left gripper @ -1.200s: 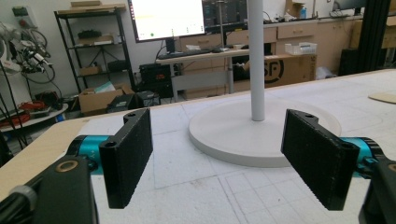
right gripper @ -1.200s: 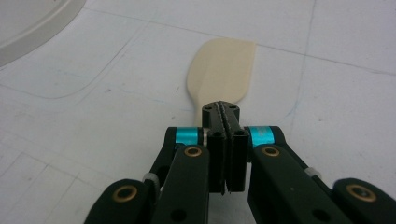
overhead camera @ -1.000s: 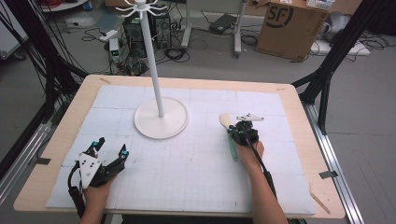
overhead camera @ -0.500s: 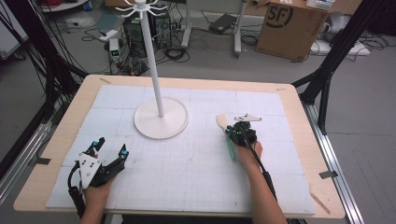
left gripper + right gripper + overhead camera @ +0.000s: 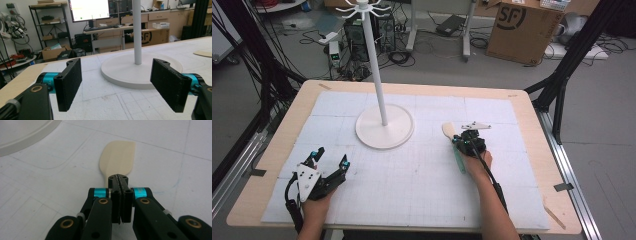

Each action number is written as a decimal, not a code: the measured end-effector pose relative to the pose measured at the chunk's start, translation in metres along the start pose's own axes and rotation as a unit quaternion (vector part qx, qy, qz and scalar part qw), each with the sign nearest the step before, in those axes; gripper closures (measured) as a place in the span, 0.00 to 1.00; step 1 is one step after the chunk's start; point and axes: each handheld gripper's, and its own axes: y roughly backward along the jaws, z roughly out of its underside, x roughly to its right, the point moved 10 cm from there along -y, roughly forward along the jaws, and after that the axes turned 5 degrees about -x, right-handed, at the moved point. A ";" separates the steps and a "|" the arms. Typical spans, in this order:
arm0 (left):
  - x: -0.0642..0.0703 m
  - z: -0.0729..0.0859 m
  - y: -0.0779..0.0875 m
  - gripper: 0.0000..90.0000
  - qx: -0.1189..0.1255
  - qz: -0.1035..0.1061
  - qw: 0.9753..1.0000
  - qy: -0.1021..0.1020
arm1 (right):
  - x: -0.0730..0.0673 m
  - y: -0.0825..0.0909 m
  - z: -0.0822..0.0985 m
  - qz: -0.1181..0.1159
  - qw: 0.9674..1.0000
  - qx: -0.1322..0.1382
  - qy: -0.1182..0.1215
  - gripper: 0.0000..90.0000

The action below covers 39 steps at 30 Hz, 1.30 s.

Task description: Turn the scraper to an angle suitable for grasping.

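- Two grippers work over the bench, which carries a white gridded mat.
- On the right, the right gripper has its jaws pressed together on the spatula at the neck, where the blade meets the green handle.
- From the right gripper view, that gripper pinches the narrow end of the pale wooden blade, and the blade points away over the mat.
- Seen from above, the blade lies on the far side of the grip and the green handle runs back toward the person, under the hand.
- Spatula and stand are apart; the spatula sits to the right of the stand's round white base.
- Near the left front corner, the left gripper has its jaws spread wide with nothing between them.
- In the left gripper view, its gripper faces the stand's base and pole farther off.
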 end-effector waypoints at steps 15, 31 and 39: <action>0.000 0.000 0.000 0.29 -0.001 -0.001 1.000 0.000 | -0.025 0.002 0.001 -0.045 0.998 -0.007 0.043 1.00; 0.000 0.000 0.000 0.29 0.001 -0.001 1.000 0.002 | -0.055 0.009 0.008 -0.077 0.992 -0.014 0.099 1.00; 0.000 0.000 0.000 0.29 0.001 -0.001 1.000 0.002 | -0.060 0.019 0.012 -0.073 0.992 0.008 0.098 1.00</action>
